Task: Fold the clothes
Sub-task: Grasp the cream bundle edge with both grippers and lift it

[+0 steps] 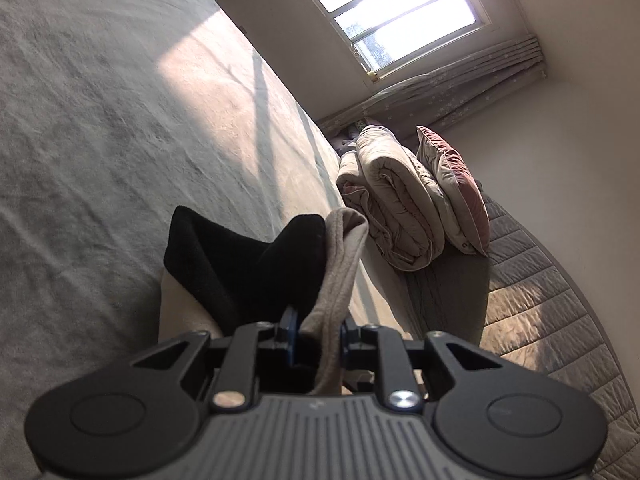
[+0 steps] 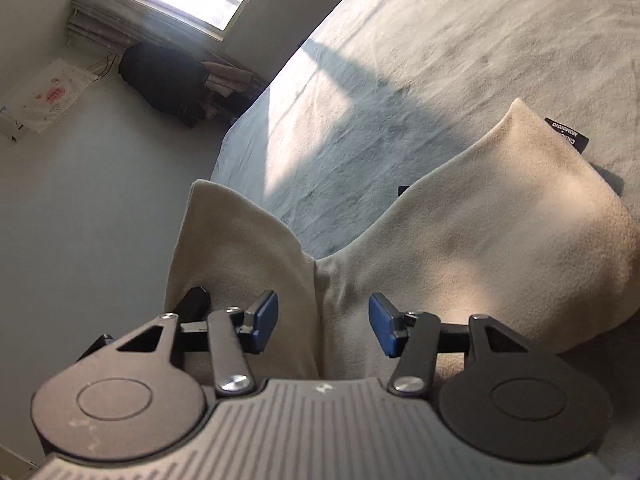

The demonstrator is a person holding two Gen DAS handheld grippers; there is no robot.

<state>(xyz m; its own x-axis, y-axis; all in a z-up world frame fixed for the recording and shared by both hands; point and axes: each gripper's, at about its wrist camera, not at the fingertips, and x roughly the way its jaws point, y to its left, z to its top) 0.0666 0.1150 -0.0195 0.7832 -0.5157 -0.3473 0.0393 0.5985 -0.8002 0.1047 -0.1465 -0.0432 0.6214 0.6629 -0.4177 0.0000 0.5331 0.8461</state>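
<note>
My left gripper (image 1: 318, 334) is clamped on a bunched fold of the garment (image 1: 340, 264), beige outside with a black lining (image 1: 240, 256) flaring up beyond the pads. My right gripper (image 2: 323, 322) stands open, its blue pads (image 2: 266, 320) apart, with a ridge of the same beige garment (image 2: 480, 248) between them but not pinched. The garment lies on the grey bed (image 2: 460, 60), a black label (image 2: 566, 134) at its far edge. Beyond my left gripper sit a rolled duvet (image 1: 396, 204), a pillow (image 1: 456, 184) and a sunlit window (image 1: 396, 12).
</note>
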